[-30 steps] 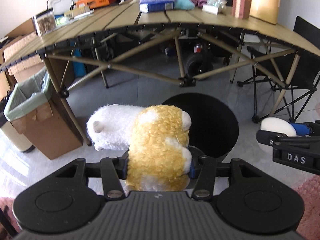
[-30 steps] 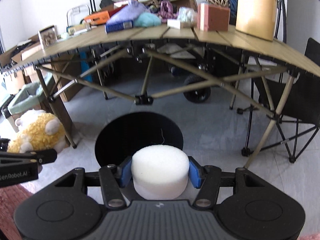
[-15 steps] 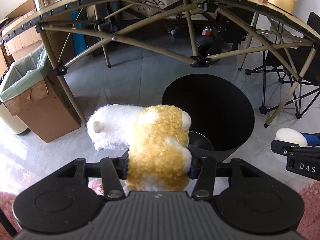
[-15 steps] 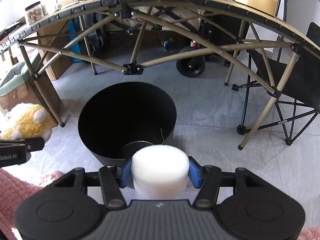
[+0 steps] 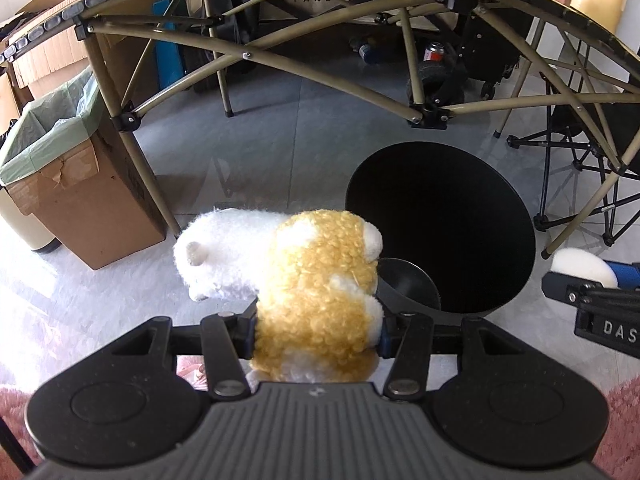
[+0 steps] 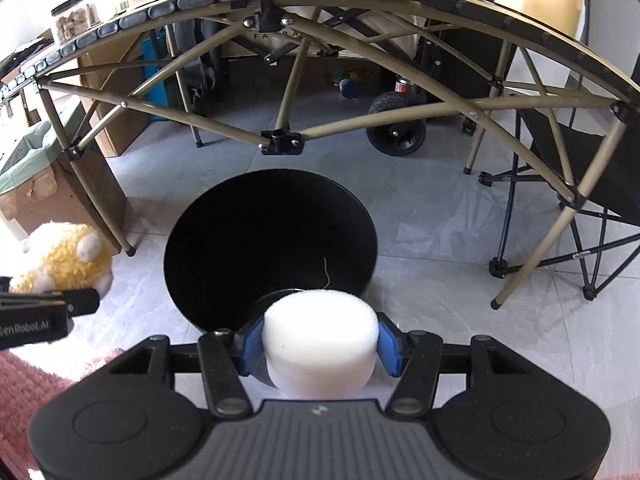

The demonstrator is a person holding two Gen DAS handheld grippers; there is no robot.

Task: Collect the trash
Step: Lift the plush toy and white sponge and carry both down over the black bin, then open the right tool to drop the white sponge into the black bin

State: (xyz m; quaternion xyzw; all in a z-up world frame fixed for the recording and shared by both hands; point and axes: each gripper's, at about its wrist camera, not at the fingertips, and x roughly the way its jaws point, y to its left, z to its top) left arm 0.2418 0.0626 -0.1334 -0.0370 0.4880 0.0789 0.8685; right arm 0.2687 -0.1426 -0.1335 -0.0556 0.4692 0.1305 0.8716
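Black and round, the open trash bin (image 6: 270,248) now fills more of both views than a second ago; we have lowered both claws toward it and the counter's frame (image 6: 280,142) arches overhead. Our left claw (image 5: 318,334) stays clamped on a yellow-and-white plush toy (image 5: 316,292), held beside the bin's left rim. Our right claw (image 6: 320,346) stays clamped on a white foam puck (image 6: 320,344), at the near rim. We judge both drops are close.

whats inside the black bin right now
The black bin looks empty: only dark walls and a bare round floor show, plus a thin pale thread on the inner wall. The white foam puck in the right gripper covers the floor's near part.
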